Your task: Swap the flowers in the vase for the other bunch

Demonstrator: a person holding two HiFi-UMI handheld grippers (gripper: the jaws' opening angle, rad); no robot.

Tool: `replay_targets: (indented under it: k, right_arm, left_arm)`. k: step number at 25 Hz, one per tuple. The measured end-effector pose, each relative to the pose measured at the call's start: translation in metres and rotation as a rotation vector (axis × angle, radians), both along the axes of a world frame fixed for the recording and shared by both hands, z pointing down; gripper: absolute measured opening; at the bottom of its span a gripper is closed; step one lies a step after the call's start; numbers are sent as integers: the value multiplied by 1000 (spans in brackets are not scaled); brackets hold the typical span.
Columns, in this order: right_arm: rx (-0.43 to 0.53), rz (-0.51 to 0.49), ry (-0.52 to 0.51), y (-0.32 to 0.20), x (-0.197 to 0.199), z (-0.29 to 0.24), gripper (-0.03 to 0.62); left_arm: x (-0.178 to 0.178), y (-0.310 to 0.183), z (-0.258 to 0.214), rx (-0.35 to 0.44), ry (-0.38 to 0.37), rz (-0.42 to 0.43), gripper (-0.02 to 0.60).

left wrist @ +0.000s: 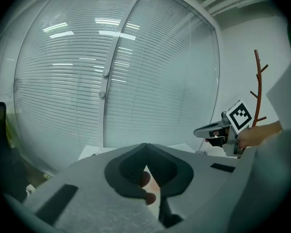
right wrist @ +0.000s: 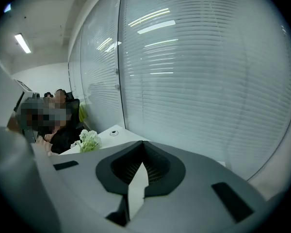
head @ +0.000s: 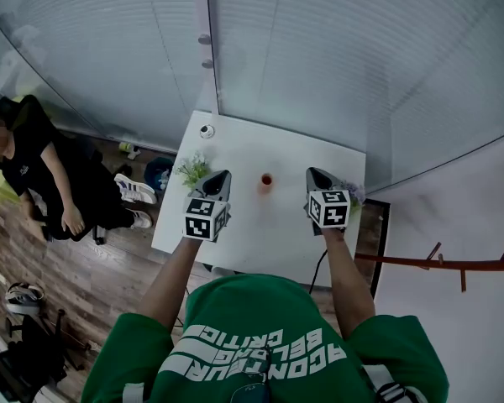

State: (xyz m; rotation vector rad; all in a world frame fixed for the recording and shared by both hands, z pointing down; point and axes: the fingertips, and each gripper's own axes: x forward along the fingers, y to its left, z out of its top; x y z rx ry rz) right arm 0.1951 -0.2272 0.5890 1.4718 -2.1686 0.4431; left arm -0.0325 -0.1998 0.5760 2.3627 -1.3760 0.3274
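**Q:** Gripper status?
**A:** Left gripper [head: 223,175] and right gripper [head: 313,173]: jaws closed, nothing held.
**Q:** Vase location?
**A:** Vase [head: 266,180] is between both tips, upright, mouth up. White bunch [head: 192,170] is just left of the left gripper; axis unclear.

A white desk [head: 286,154] stands against the blind-covered glass wall. Near its middle stands a small orange-red vase [head: 266,180]. At 9 o'clock, by the left edge, sits a white-green bunch [head: 193,170] of flowers. At 11 o'clock, in the far corner, lies a small round fitting [head: 207,130]. At 3 o'clock there is what looks like a purplish bunch [head: 354,193], half hidden.
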Motion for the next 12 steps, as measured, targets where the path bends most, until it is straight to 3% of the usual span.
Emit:
replay_targets:
  k: [8,12]
  right_arm:
    - [-5,-1,-4,3,1,-2,14]
    - [-7,-8,-8,3,2,-3,14]
  left_arm:
    - [0,-2,-1,9,-2,4,5]
    - [5,-1,-7,23,43,10,5]
